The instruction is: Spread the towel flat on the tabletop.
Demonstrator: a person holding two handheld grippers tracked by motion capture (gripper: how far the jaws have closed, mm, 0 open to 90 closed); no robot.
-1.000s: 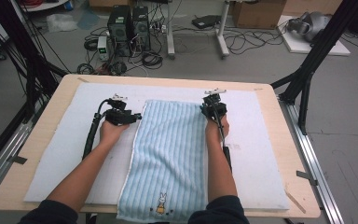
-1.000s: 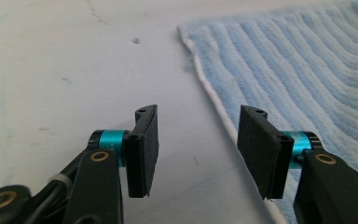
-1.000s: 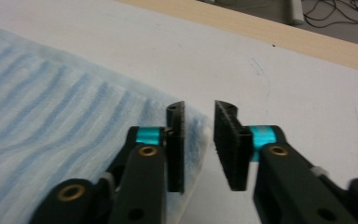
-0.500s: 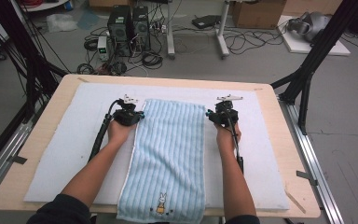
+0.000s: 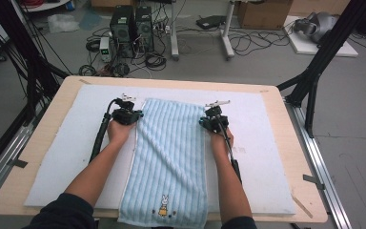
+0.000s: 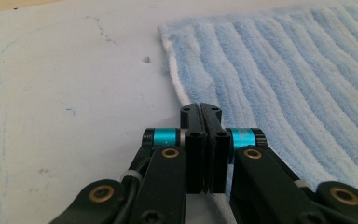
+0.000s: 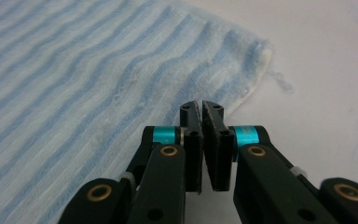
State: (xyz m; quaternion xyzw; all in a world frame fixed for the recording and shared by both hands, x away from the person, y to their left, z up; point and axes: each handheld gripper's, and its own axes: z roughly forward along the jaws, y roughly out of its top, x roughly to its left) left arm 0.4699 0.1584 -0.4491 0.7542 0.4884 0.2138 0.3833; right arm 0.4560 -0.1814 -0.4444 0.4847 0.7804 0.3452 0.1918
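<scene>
The left gripper (image 5: 132,116) has its jaws pressed together right at the left long edge of the striped towel (image 5: 171,157), near the far left corner; in the left gripper view that gripper (image 6: 200,112) sits on the white hem, though whether any cloth is caught between the jaws cannot be told. The right gripper (image 5: 208,122) mirrors it at the towel's right long edge, near the far right corner, and in the right gripper view (image 7: 201,109) its jaws are nearly closed, a thin wedge of gap between them, over the hem. One light-blue towel lies flat along the middle of the white foam mat (image 5: 62,157), its near end with a small rabbit motif (image 5: 163,206) hanging over the front edge of the tabletop (image 5: 286,102). Bare mat stretches wide on both outer sides of the two grippers.
</scene>
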